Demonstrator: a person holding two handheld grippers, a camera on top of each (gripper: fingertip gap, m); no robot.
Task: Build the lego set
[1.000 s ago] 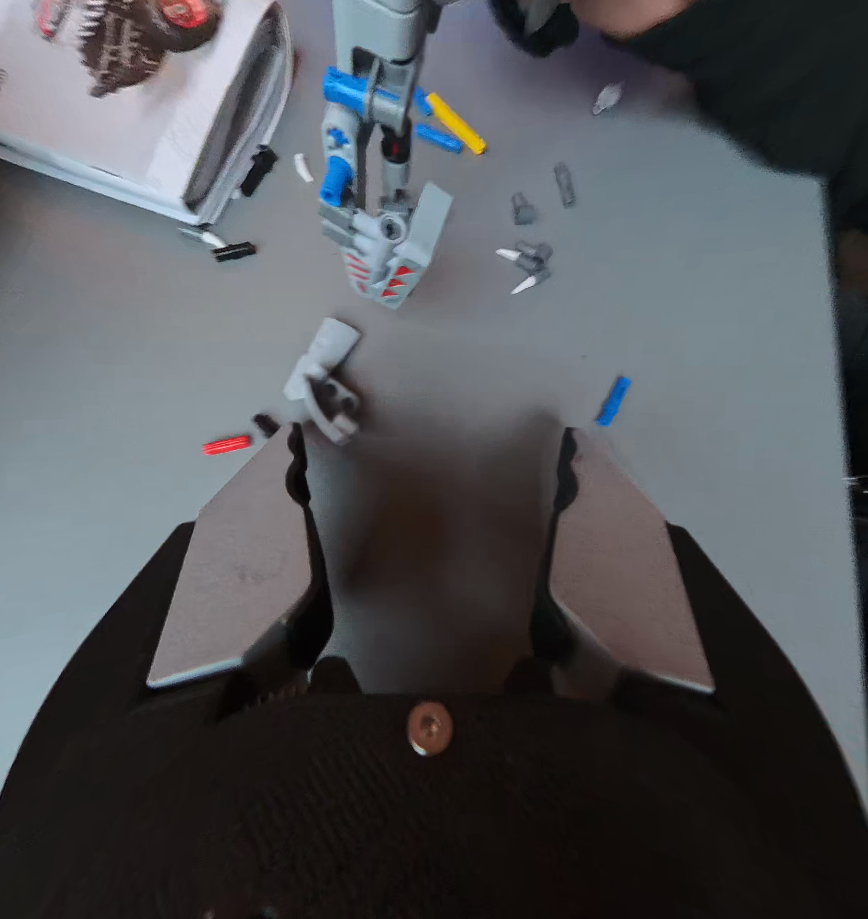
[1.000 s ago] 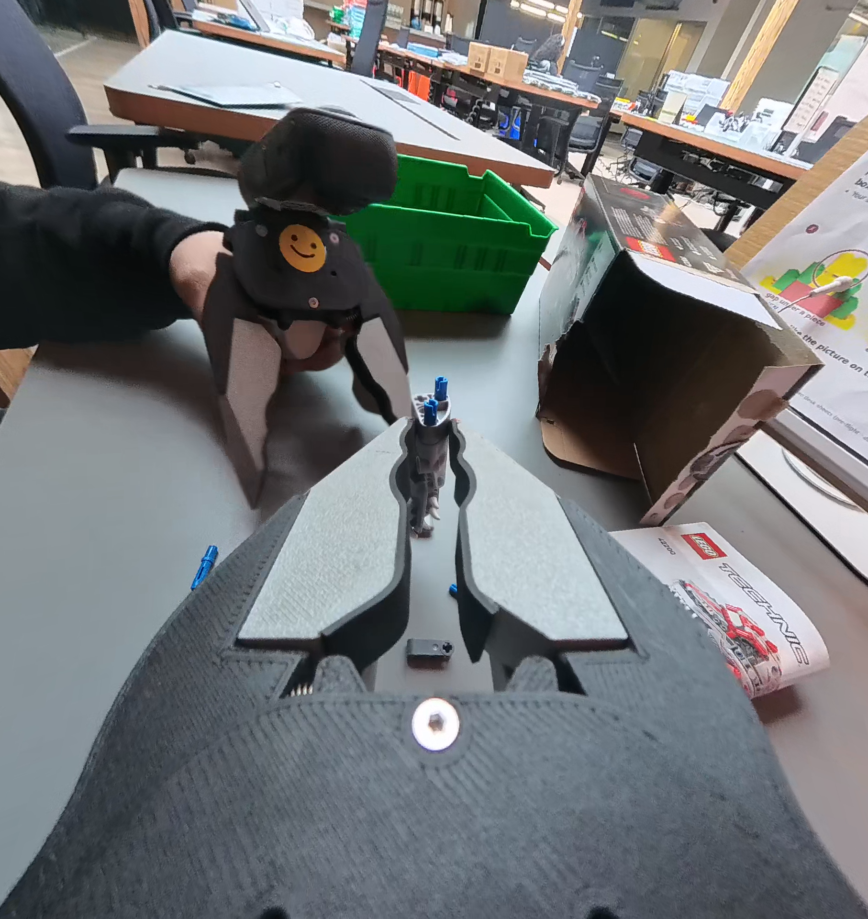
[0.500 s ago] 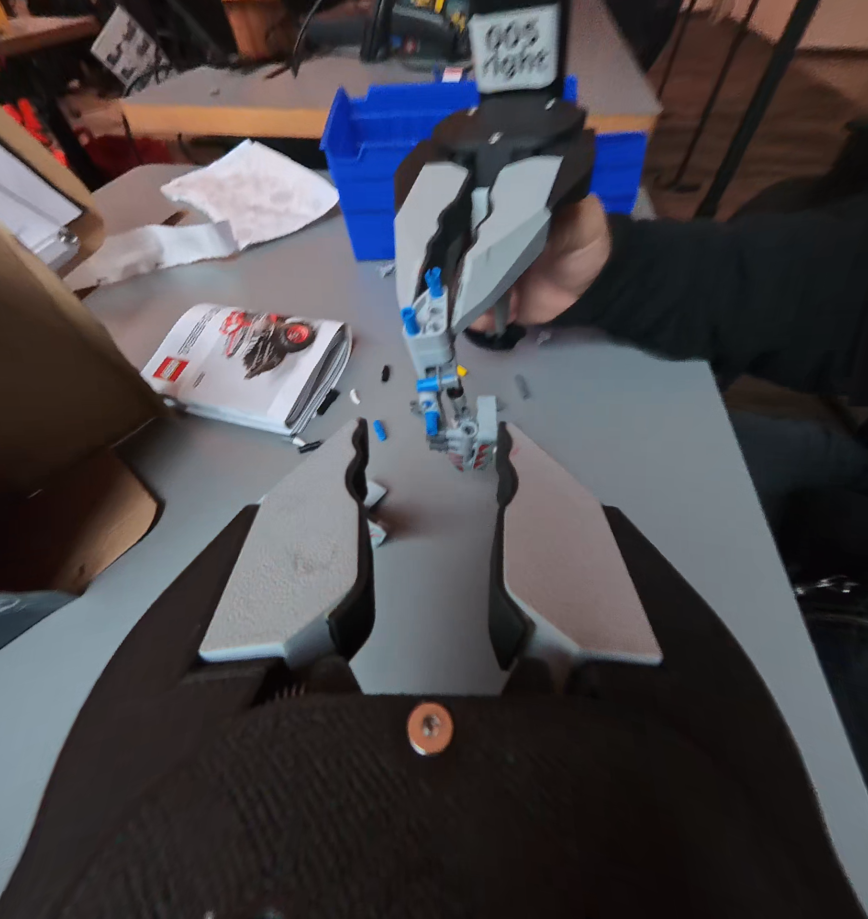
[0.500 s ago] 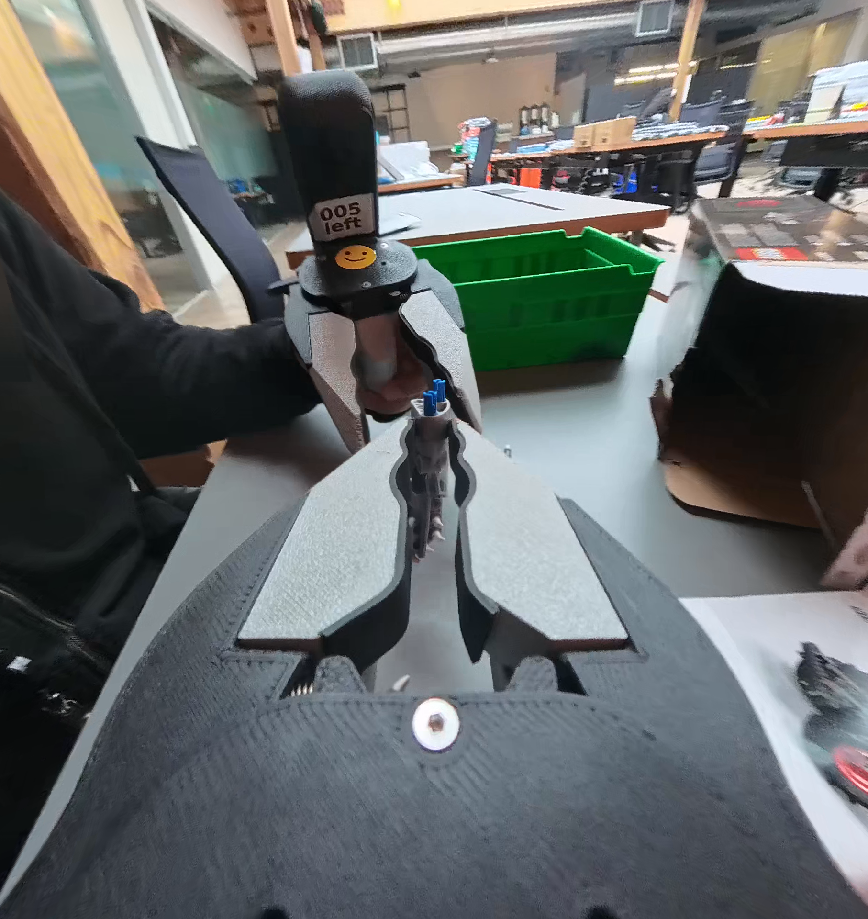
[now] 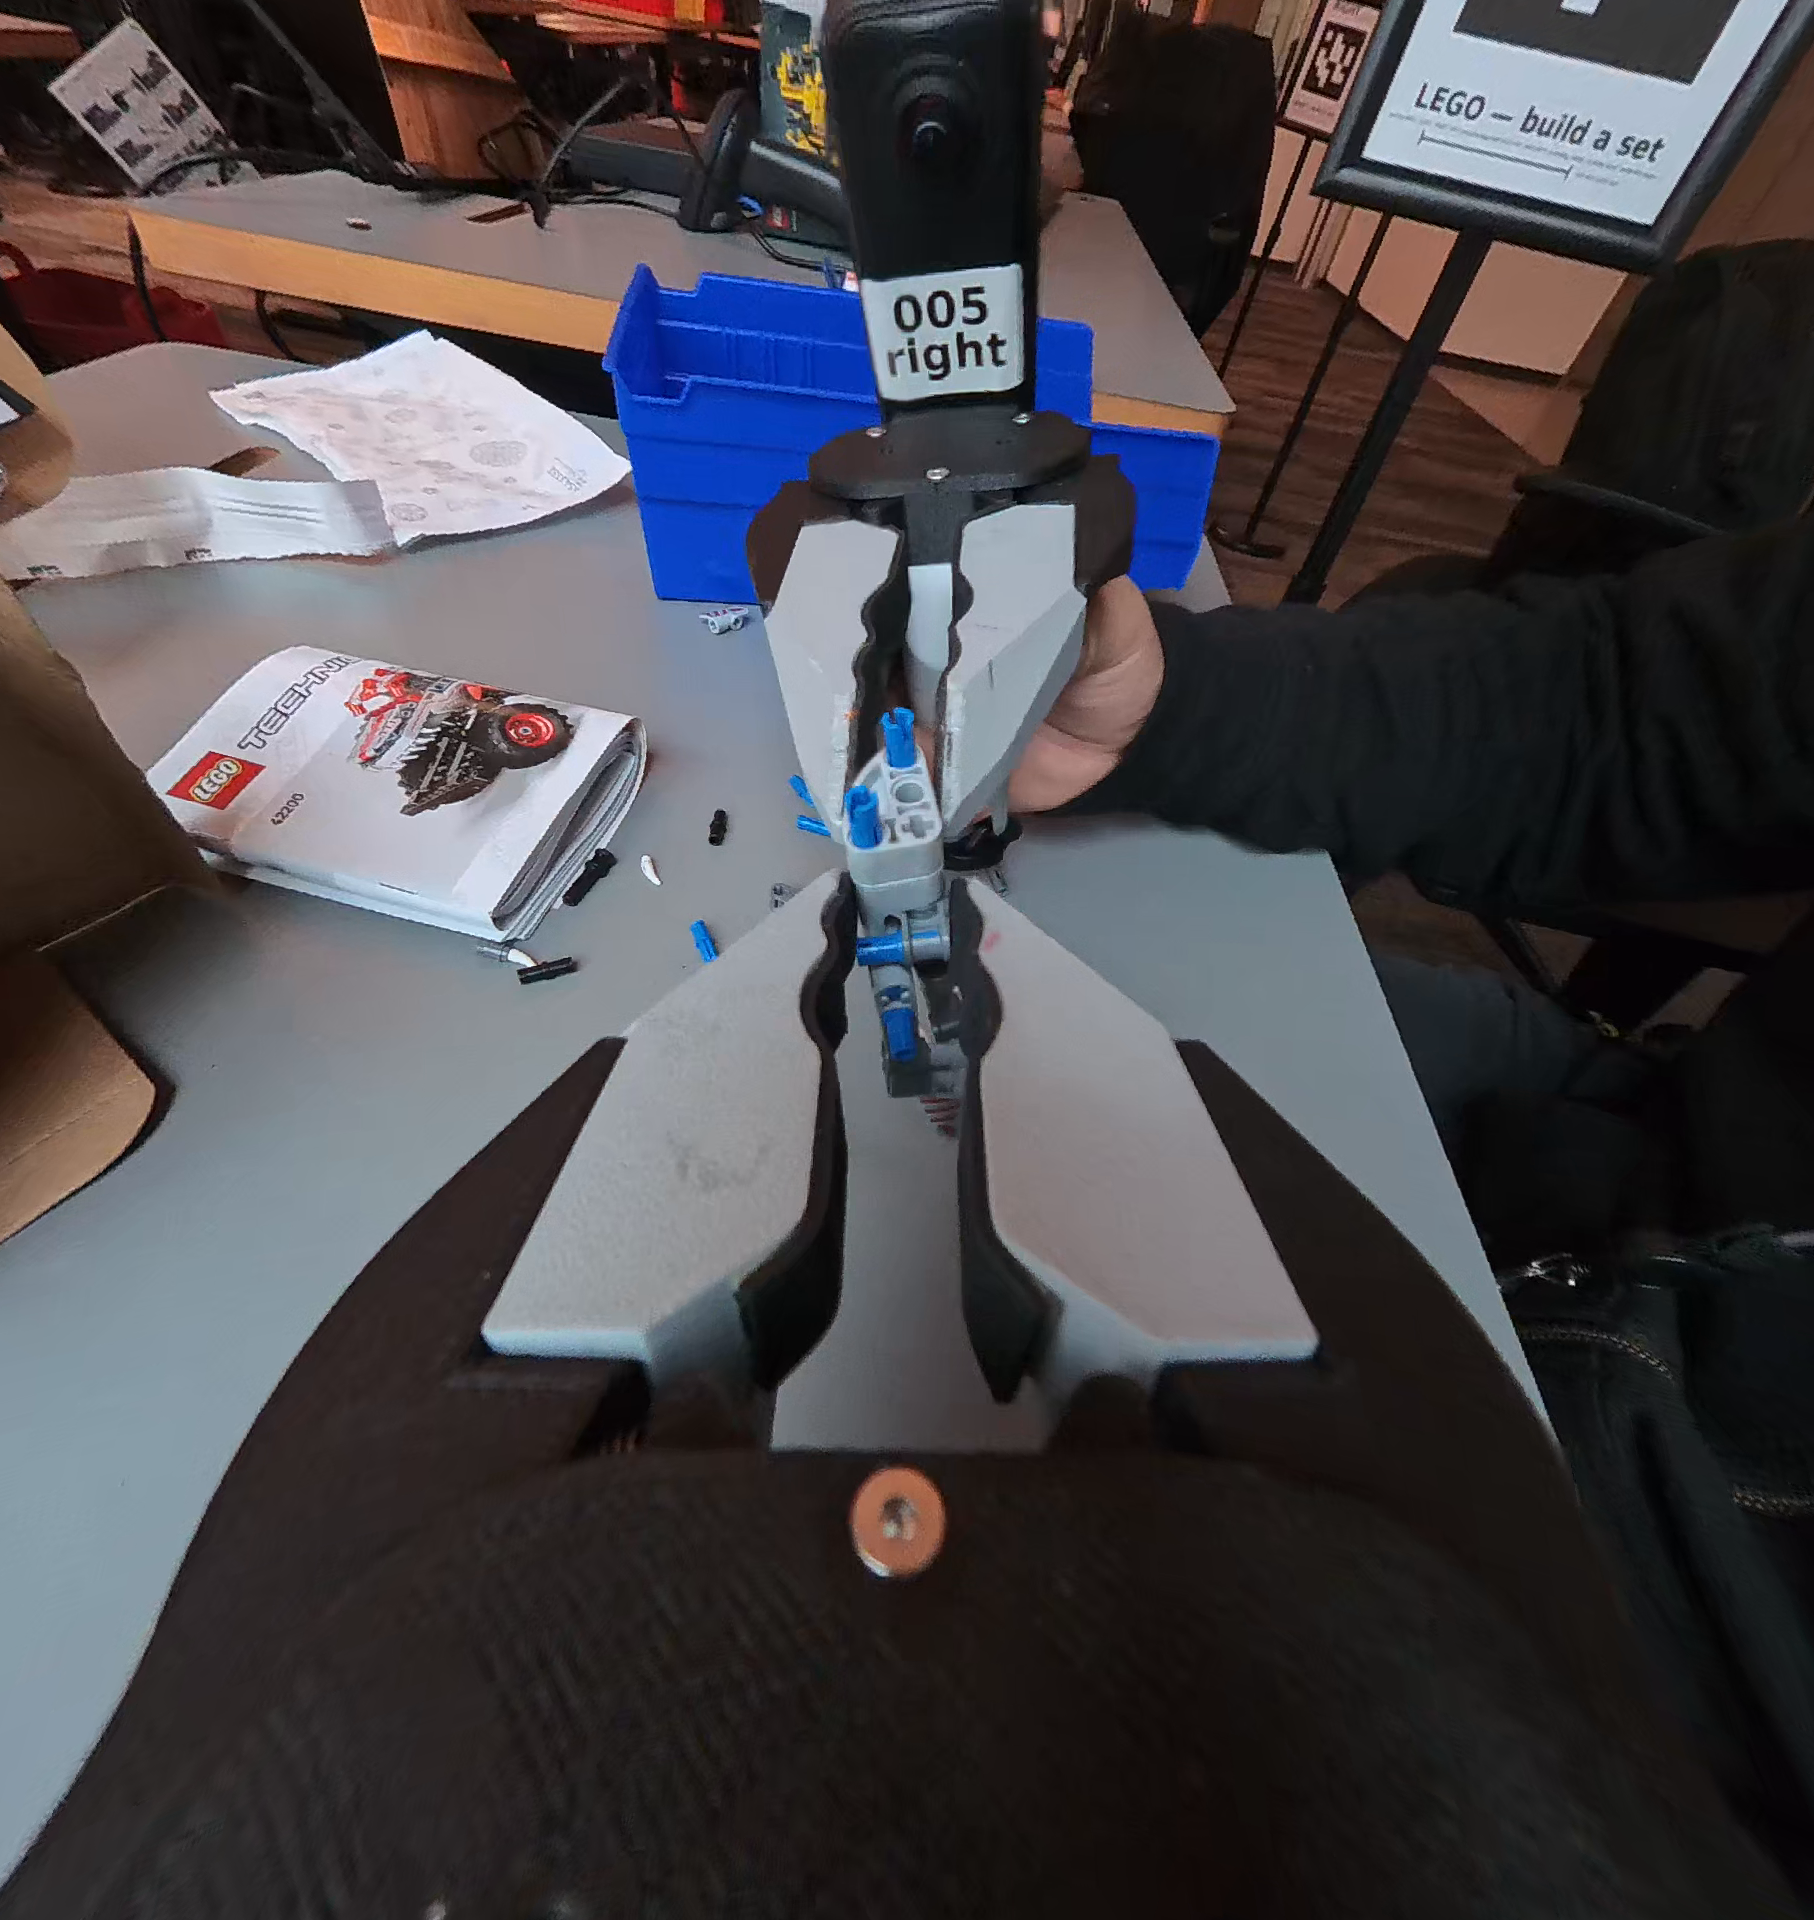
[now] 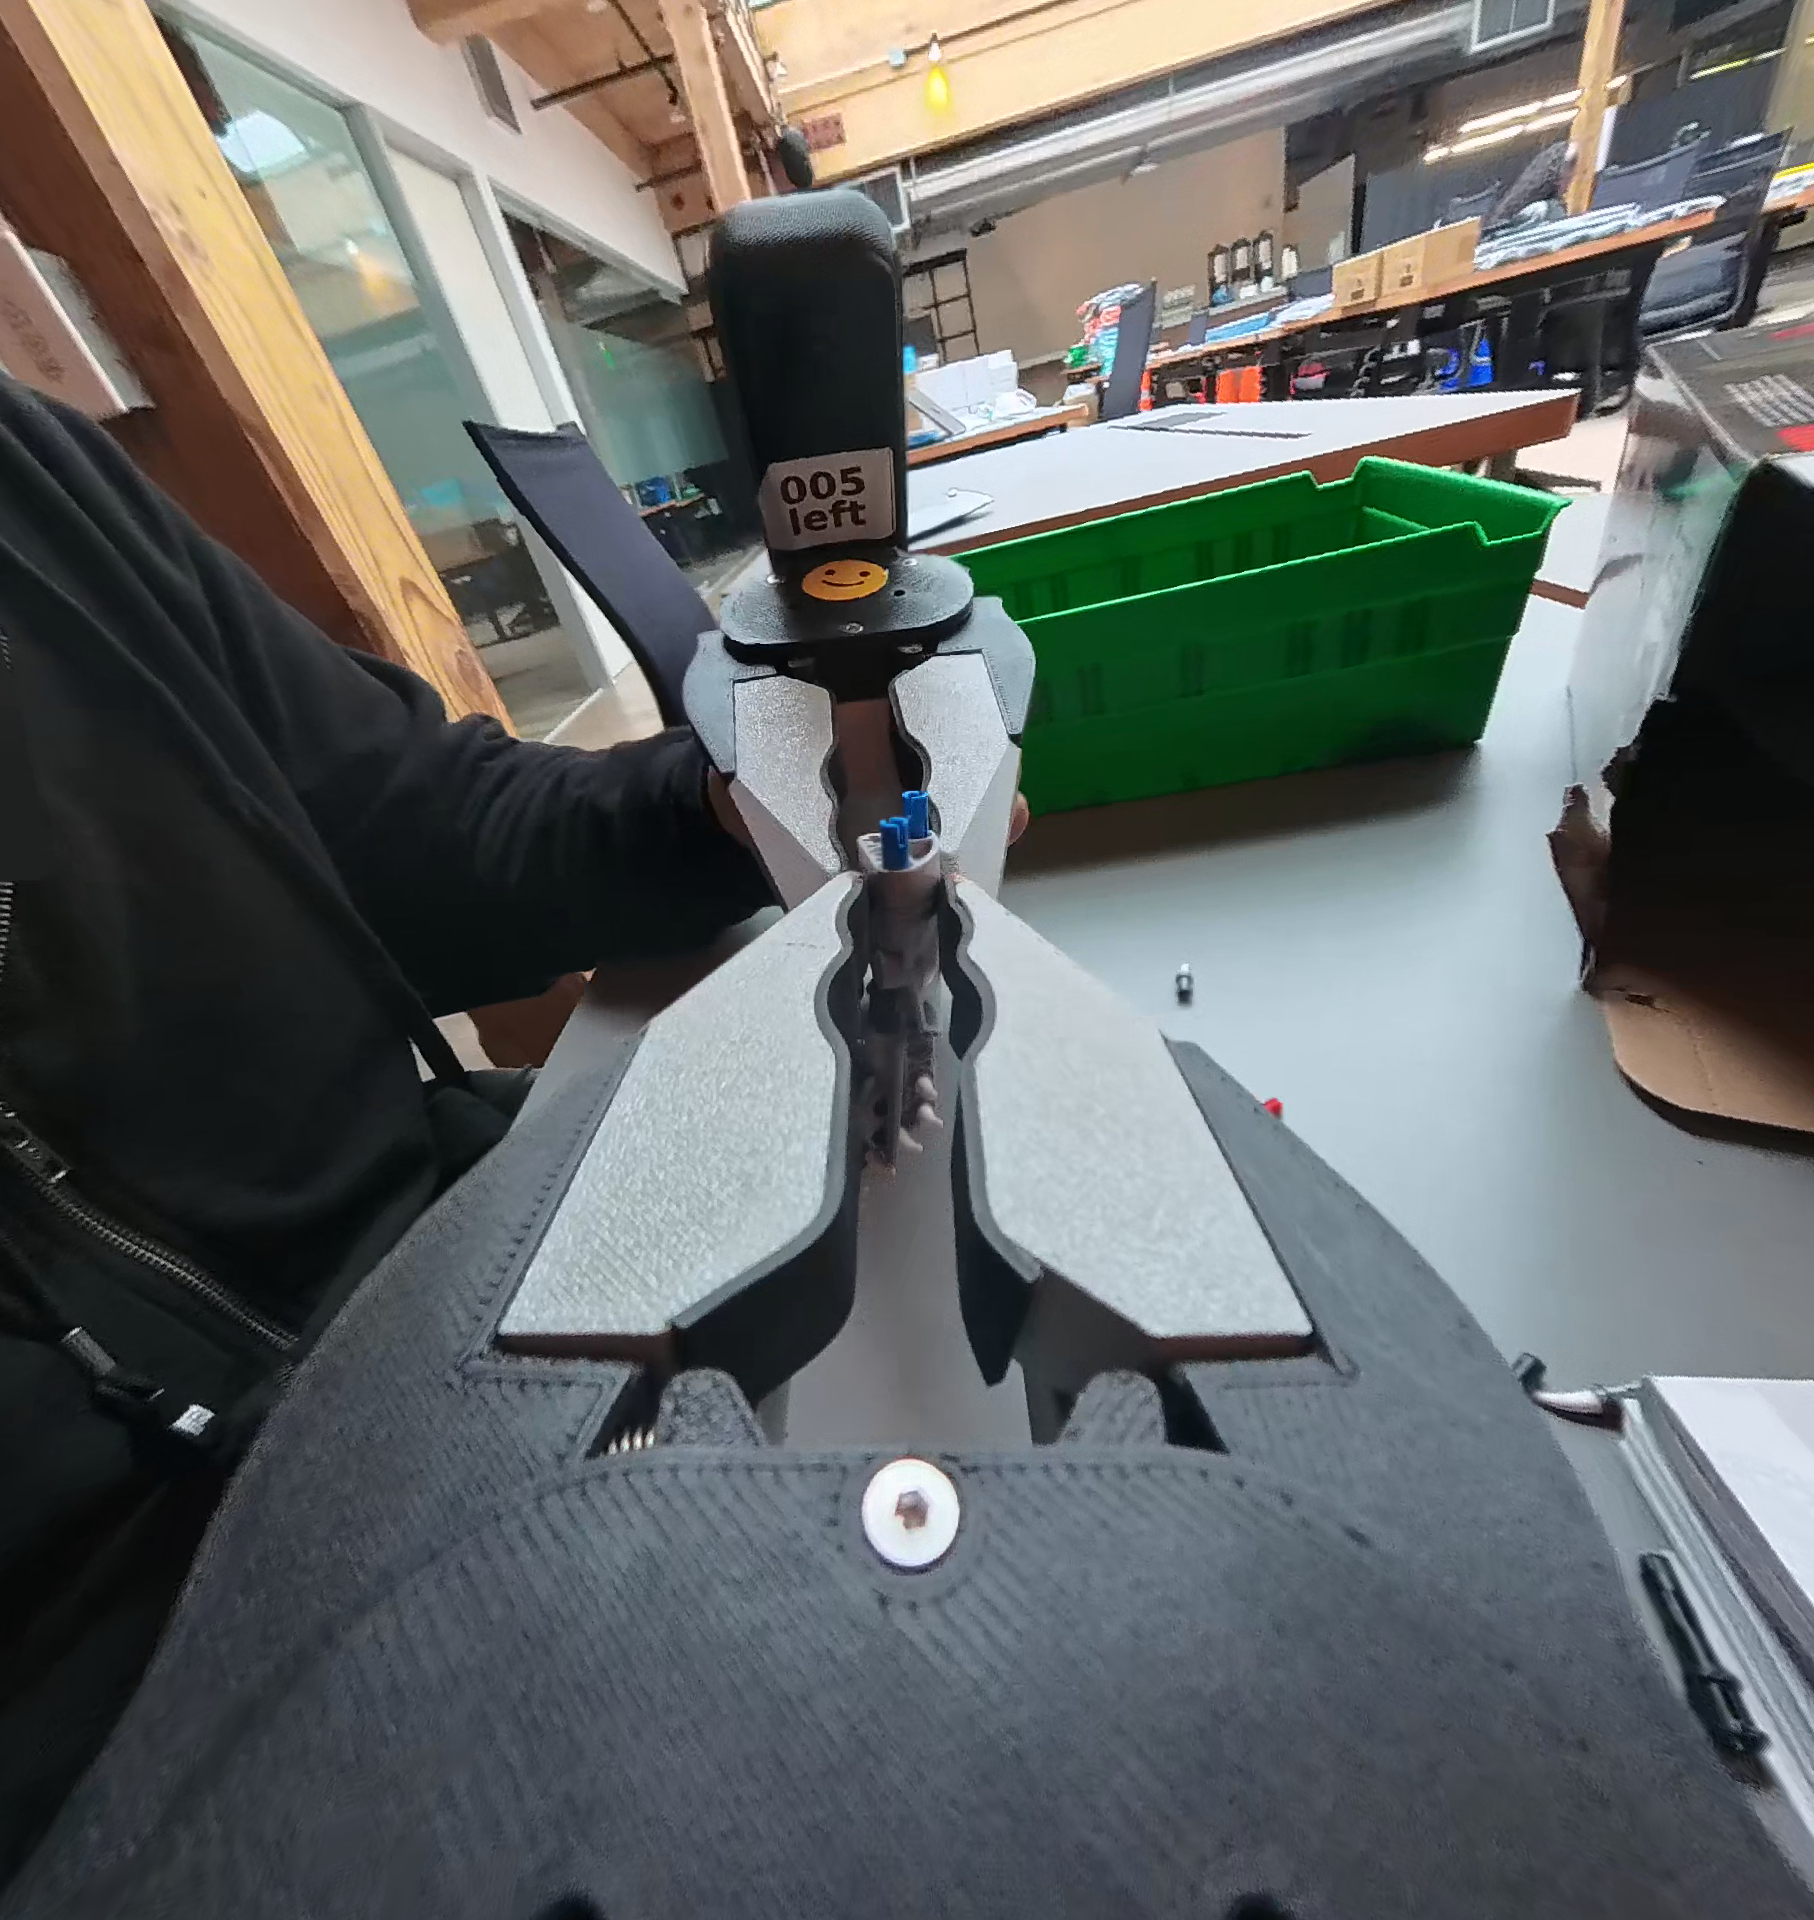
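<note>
The fingers (image 6: 737, 1143) of the right gripper (image 6: 898, 914) were pinched on a grey lego assembly (image 6: 895, 997) with blue pins, which stood up between them above the table. The fingers (image 5: 705, 1122) of the left gripper (image 5: 898, 914) were closed in around the lower end of the same lego assembly (image 5: 898, 862); whether they actually pressed on it could not be told, since a narrow gap showed on each side.

Below the fingers lay a grey table (image 5: 311, 1091). Left of the left gripper's fingers lay an instruction booklet (image 5: 404, 779), with small black, blue and white loose pieces (image 5: 570, 925) scattered between it and the fingertips. Beyond the fingers stood a blue bin (image 5: 737, 416), crumpled paper (image 5: 404, 436) to its left. In the right wrist view a green bin (image 6: 1267, 644) sat beyond the fingers and a torn cardboard box (image 6: 1734, 790) to their right. The room behind was an open workshop with long benches and wooden beams.

The lower part of the assembly was hidden between the dark finger edges, and its details there were hard to read. The box was cut off at the frame edge.

Both grippers faced each other, tips nearly meeting. A hand (image 5: 1090, 707) in a black sleeve gripped the right one from behind; the left one's hand (image 6: 1012, 821) was mostly hidden.
</note>
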